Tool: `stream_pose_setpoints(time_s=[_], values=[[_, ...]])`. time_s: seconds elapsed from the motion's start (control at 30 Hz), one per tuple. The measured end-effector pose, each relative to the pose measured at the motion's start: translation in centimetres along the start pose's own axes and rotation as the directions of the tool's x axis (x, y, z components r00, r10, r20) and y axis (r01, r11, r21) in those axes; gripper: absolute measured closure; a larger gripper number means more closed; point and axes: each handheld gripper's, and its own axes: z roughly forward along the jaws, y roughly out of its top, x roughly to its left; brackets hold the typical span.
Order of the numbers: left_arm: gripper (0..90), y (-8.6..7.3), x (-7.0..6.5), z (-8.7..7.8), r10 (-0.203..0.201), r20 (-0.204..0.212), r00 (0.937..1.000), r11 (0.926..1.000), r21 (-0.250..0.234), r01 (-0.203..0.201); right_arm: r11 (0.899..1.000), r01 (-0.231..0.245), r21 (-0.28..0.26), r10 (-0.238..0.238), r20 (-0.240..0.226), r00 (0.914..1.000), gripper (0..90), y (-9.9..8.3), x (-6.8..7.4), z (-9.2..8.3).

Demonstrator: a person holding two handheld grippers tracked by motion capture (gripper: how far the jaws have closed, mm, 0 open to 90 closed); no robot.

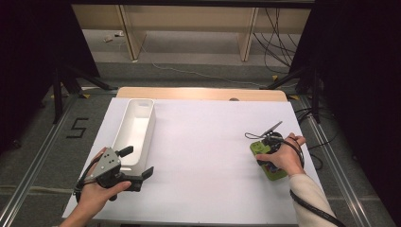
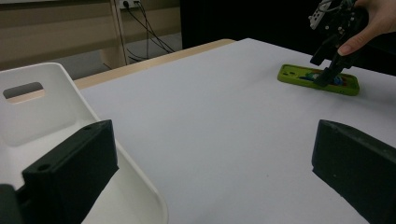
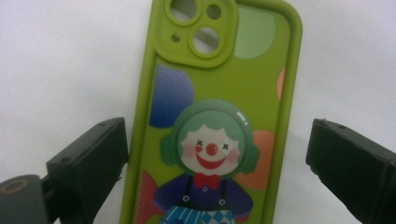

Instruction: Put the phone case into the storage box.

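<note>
The right gripper hangs directly over the green phone case, its jaws spread wide with one on each long side of the case and neither touching it. The case lies flat on the white table near the right edge, camera cut-out pointing away from the gripper, a clown printed on its back. The left gripper is also released, jaws parted and holding nothing, hovering at the near end of the white bin on the left side of the table.

The step in hand looks like the approach for a grasp on the case. The next move seems to call for lowering until the jaws bracket the rims, then closing squarely across the width; a flat, thin case may slide or tip if pinched high.

Counted: one phone case, one bin, two grippers.
</note>
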Motion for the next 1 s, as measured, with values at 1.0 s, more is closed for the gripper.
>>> stream_pose_setpoints(time_s=[1.0], values=[[0.0,-0.03,-0.02,0.02,0.000,0.002,1.0000,1.0000,0.001,0.000,0.999,-0.010,0.045,0.011,-0.035,0.9993,11.8,0.35,-0.12,0.67]])
